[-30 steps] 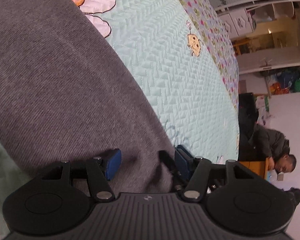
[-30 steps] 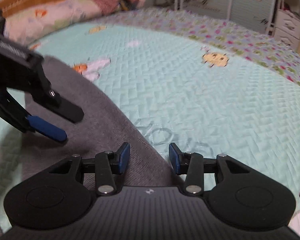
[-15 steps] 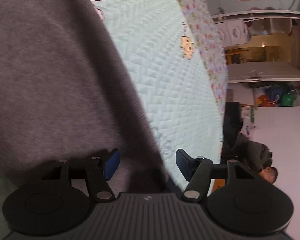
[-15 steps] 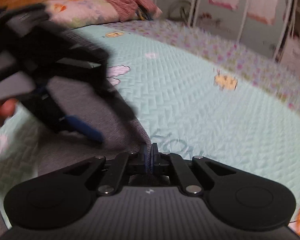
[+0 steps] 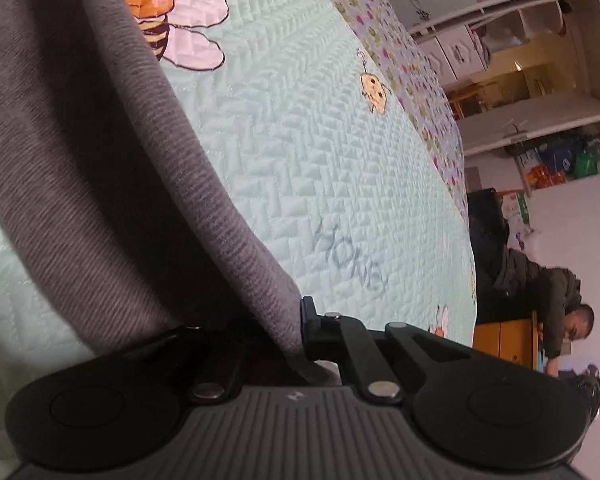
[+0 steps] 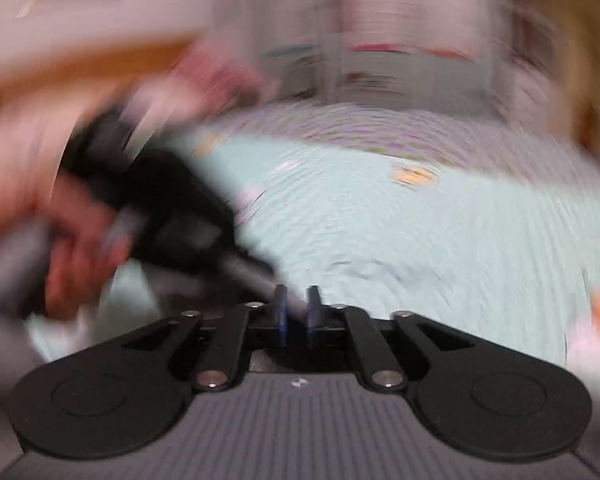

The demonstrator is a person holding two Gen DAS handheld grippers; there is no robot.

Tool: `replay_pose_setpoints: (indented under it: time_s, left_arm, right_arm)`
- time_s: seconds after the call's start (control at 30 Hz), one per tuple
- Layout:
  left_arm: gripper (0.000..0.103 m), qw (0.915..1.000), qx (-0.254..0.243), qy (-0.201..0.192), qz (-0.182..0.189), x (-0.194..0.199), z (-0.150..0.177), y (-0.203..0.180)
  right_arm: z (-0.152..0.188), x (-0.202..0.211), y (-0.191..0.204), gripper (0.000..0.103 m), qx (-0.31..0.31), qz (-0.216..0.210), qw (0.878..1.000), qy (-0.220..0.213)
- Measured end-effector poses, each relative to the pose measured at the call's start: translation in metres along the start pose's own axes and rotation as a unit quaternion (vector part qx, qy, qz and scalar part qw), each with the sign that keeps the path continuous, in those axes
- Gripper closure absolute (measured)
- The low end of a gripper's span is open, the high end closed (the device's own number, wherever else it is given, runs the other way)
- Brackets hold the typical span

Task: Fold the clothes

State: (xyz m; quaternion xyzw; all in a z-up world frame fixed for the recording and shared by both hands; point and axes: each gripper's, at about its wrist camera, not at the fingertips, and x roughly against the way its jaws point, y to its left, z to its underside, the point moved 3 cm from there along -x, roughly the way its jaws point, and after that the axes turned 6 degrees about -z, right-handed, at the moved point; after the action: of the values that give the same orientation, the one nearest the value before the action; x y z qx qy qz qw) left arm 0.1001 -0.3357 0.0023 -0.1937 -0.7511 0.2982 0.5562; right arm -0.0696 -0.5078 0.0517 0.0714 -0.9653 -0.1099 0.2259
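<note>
A grey knit garment [image 5: 80,140] lies on a pale green quilted bedspread [image 5: 320,140] and fills the left of the left wrist view. My left gripper [image 5: 296,332] is shut on the garment's raised edge, and the cloth hides its left finger. The right wrist view is badly blurred. There my right gripper [image 6: 297,312] has its jaws a little apart and opening, and a grey strip of the garment [image 6: 256,274] runs up to them. I cannot tell whether the strip lies between the pads. A hand [image 6: 72,264] holds the left gripper [image 6: 168,208] just to the upper left.
The bedspread carries bee pictures [image 5: 156,12] and a flowered border [image 5: 412,60]. Past the bed's far side a person [image 5: 560,308] bends over an orange piece of furniture, with white shelves [image 5: 520,40] beyond. A wooden headboard [image 6: 100,56] shows as a blur.
The left jaws went from wide open to shut on the garment's edge, which is lifted now. The right gripper, shut on that edge half a second ago, has parted its jaws and swung away.
</note>
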Motion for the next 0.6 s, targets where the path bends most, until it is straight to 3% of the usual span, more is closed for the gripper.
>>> replay_pose_setpoints:
  time_s: [0.1, 0.13, 0.2, 0.23, 0.37, 0.47, 0.6]
  left_arm:
    - [0.1, 0.9999, -0.01, 0.006, 0.001, -0.001, 0.002, 0.005]
    - [0.1, 0.9999, -0.013, 0.006, 0.002, -0.001, 0.002, 0.006]
    - [0.1, 0.9998, -0.016, 0.006, 0.003, -0.003, 0.003, 0.008]
    - [0.1, 0.9998, -0.016, 0.008, 0.004, -0.004, 0.003, 0.008]
    - [0.099, 0.9998, -0.018, 0.009, -0.001, -0.006, 0.004, 0.009]
    - [0.099, 0.9997, -0.022, 0.009, -0.007, -0.007, 0.005, 0.008]
    - [0.099, 0.9995, -0.028, 0.007, -0.015, -0.007, 0.007, 0.006]
  right_arm:
    - [-0.002, 0.044, -0.048, 0.065, -0.058, 0.072, 0.995, -0.03]
    - [-0.003, 0.056, -0.064, 0.064, -0.044, 0.109, 0.993, -0.026]
    - [-0.002, 0.078, -0.096, 0.049, -0.011, 0.176, 0.984, -0.008]
    - [0.0, 0.087, -0.11, 0.047, 0.003, 0.196, 0.981, 0.002]
    - [0.006, 0.102, -0.156, 0.043, 0.011, 0.189, 0.98, 0.062]
    - [0.014, 0.099, -0.169, 0.042, 0.028, 0.193, 0.975, 0.106]
    - [0.022, 0.087, -0.191, 0.043, -0.03, 0.141, 0.981, 0.129]
